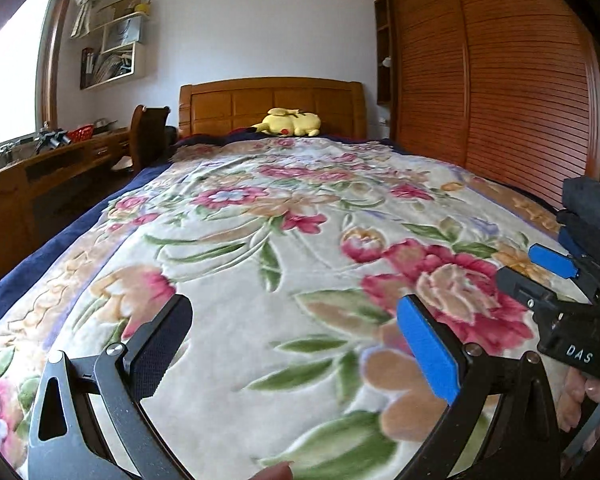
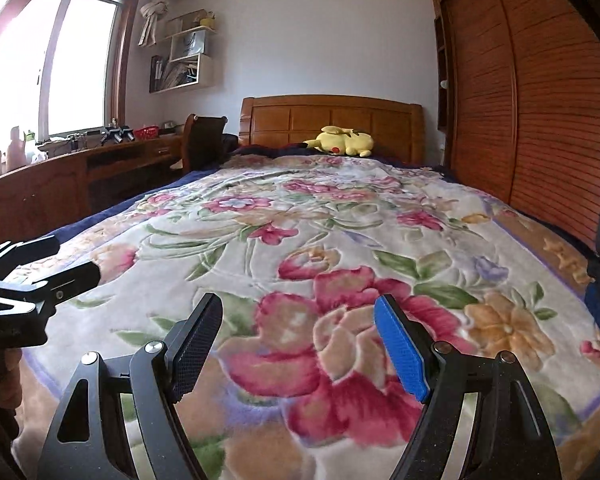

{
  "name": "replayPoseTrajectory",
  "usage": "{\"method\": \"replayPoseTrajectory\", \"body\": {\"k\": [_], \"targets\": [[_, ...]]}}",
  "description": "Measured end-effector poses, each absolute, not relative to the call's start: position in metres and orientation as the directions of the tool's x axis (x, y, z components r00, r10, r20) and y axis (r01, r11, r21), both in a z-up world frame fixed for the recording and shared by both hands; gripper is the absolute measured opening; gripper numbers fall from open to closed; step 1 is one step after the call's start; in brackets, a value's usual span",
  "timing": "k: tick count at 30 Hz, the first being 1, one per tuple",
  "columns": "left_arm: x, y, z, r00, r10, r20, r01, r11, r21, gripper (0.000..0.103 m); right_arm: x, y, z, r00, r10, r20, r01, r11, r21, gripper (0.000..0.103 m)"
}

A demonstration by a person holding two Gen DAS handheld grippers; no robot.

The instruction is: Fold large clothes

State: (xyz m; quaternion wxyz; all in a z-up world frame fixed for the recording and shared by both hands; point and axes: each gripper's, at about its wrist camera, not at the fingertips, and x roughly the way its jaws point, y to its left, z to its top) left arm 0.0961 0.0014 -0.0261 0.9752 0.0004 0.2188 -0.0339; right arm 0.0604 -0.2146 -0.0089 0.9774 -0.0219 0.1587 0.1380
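Both grippers hang over the foot of the bed with nothing between their jaws. The left gripper (image 1: pixel 294 334) stands wide open, one black pad and one blue pad well apart, only the floral blanket (image 1: pixel 284 248) showing in the gap; whether the pads touch the blanket I cannot tell. The right gripper (image 2: pixel 298 334) is likewise wide open, its black and blue pads spread over a big pink flower of the print, holding nothing.

In the left wrist view the right gripper appears at 3 o'clock, a bare hand (image 1: pixel 580 400) around its handle. In the right wrist view the left gripper (image 2: pixel 32 280) shows at 9 o'clock.

The clothes to fold look to be the dark pile (image 1: pixel 588 212) at the bed's right edge, at 3 o'clock, partly cut off by the frame; its kind is not clear.

A yellow plush toy (image 2: pixel 342 141) lies at 12 o'clock against the wooden headboard (image 2: pixel 332 120). On the bench (image 2: pixel 100 160) under the window at 10 o'clock sits a red basket (image 2: pixel 146 133); its contents are too small to tell. Wall shelves (image 2: pixel 186 64) at 11 o'clock hold books and papers.
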Motion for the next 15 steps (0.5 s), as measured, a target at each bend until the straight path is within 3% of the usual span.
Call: {"method": "replayPoseTrajectory", "body": {"k": [15], "targets": [[0.093, 0.016, -0.028, 0.908, -0.067, -0.415, 0.062, 0.998, -0.026, 0.102, 0.083, -0.201, -0.028, 0.907, 0.277, -0.317, -0.281, 0.959, 0.034, 0.08]]}}
